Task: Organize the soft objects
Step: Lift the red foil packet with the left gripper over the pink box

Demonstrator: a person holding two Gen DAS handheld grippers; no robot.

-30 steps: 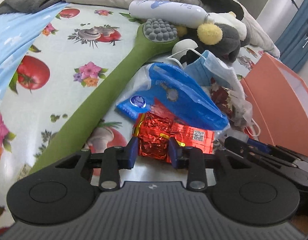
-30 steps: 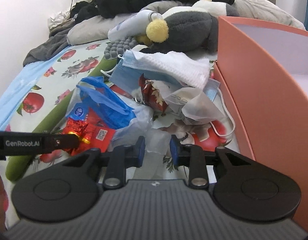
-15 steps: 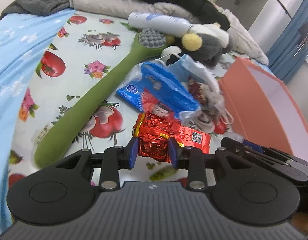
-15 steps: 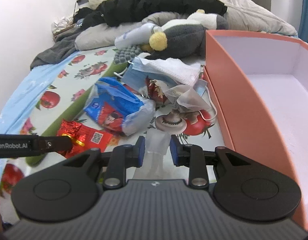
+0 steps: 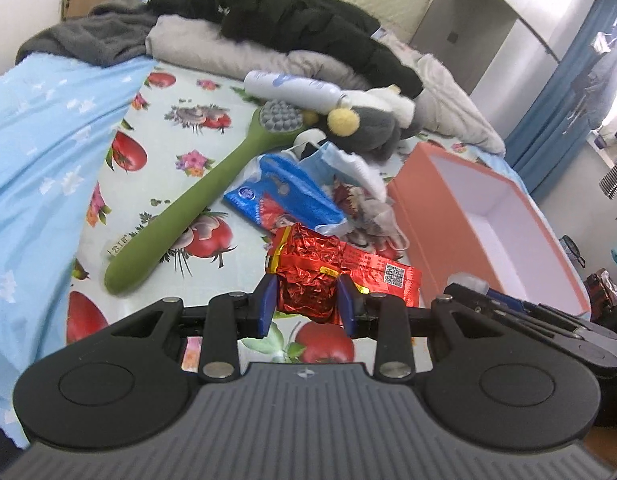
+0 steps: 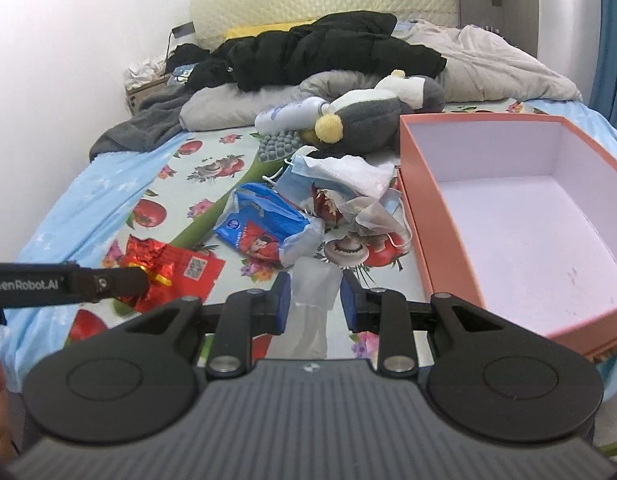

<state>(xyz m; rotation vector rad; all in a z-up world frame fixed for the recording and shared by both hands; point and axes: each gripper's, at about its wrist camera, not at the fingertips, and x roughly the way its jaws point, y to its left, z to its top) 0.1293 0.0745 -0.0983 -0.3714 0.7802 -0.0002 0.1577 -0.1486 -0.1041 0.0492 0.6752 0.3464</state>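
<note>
Task barely begun, by my read: the box (image 6: 508,216) is bare inside, nothing sorted into it yet.

Left to right, right-wrist view:

- 9 o'clock: left gripper (image 5: 308,304) comes in from the frame edge. Jaws partly closed, pinching a red foil packet (image 5: 308,280) by its crumpled end; rest of the packet sticks out toward 2 o'clock, clear of the bedsheet (image 5: 180,120) as far as I can tell.
- 10–11 o'clock, left-wrist view: green massage stick (image 5: 196,204) flat on the sheet, untouched.
- Centre: right gripper (image 6: 311,296), jaws narrowed onto a clear plastic bag (image 6: 314,280). Pads seem to press its sides, bag hangs down btwn them.
- 12 o'clock, just beyond: the pile — blue snack bag (image 6: 264,220), face masks w/ a white cloth (image 6: 348,172) on top, crumpled wrappers. All loose, none moved to the box.
- Farther at 12: plush toy (image 6: 368,124), white bottle (image 6: 288,112) touching it, black jacket (image 6: 320,48) and grey bedding behind.
- 2–3 o'clock: the box, open top, near wall just beside the pile.

Done: two items lifted, one per gripper. Left: drop both in the box (probably), then the blue bag, masks, cloth, wrappers, plush. Whether stick and bottle count as soft, can't say.
</note>
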